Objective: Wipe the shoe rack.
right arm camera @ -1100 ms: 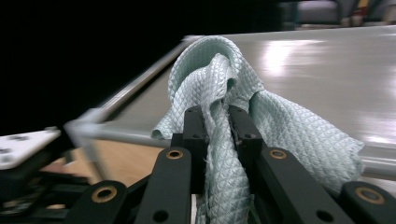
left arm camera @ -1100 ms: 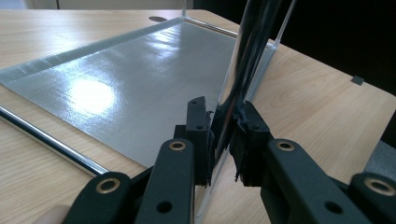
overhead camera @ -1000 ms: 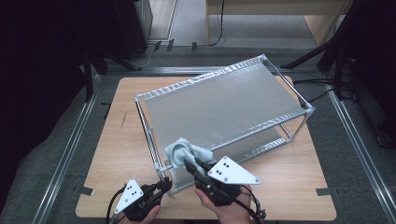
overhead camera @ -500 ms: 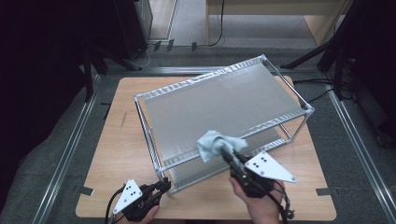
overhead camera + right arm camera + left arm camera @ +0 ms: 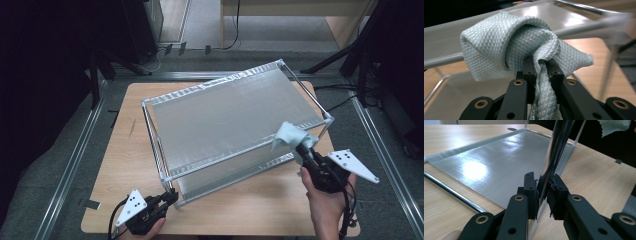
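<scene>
1. Cloth, a pale blue-green textured wiping rag, is bunching into a knot-like wad at the tip of the right hand-held gripper, whose jaws are pinching it tight; in the right gripper view the cloth is folding over the jaw tips.
2. That wad is resting at the near right edge of the upper shelf of a two-tier metal rack, close to the right front corner post.
3. Most of the shelf surface is lying to the left of the cloth and away from the person, with the shelf's long axis running from near left to far right across the wooden worktop.
4. Left hand-held gripper is sitting at the rack's near left corner, jaws pressed together on the chrome corner post, apparently steadying the frame.
5. In the left gripper view the lower shelf is stretching away from the jaws, and a corner of the cloth is showing at the top right.
6. Right hand is clearly the nearer one to the cloth; judging by this, any coming wipe would have to sweep leftward along the shelf, toward the braced corner.
</scene>
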Tool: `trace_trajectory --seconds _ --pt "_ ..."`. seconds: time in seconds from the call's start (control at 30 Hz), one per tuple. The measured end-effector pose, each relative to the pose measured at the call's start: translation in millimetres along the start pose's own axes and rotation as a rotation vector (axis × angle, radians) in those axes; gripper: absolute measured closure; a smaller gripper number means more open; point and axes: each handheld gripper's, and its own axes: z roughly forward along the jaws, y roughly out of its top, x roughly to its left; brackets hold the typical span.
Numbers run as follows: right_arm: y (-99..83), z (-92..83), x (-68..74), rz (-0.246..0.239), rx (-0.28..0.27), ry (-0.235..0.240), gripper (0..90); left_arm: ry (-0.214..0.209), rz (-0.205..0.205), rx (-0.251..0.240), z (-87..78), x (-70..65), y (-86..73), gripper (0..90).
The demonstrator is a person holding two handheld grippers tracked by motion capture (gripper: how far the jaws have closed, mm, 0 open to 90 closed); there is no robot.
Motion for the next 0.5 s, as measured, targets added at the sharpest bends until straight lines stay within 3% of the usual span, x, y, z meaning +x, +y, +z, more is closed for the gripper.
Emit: trace_trajectory --seconds 0.13,0.23,0.43,0.5 --pt "-5.8 4.3 -22.7 0.023 0.021 -0.077 80.7 0.023 -0.017 -0.004 -3.6 7.7 0.4 78.3" --pt "-20.5 16.3 -32.4 0.029 0.081 -0.11 80.8 0.045 -0.037 -0.009 -6.4 14.0 0.6 77.9" --pt "-58.4 57.2 -34.1 -0.067 0.24 -0.152 81.6 0.035 -0.078 -0.035 -10.5 18.6 2.1 73.0" --pt "-60.8 60.9 -33.7 -0.071 0.249 -0.155 81.6 0.03 -0.076 -0.058 -13.0 18.3 3.4 72.2"
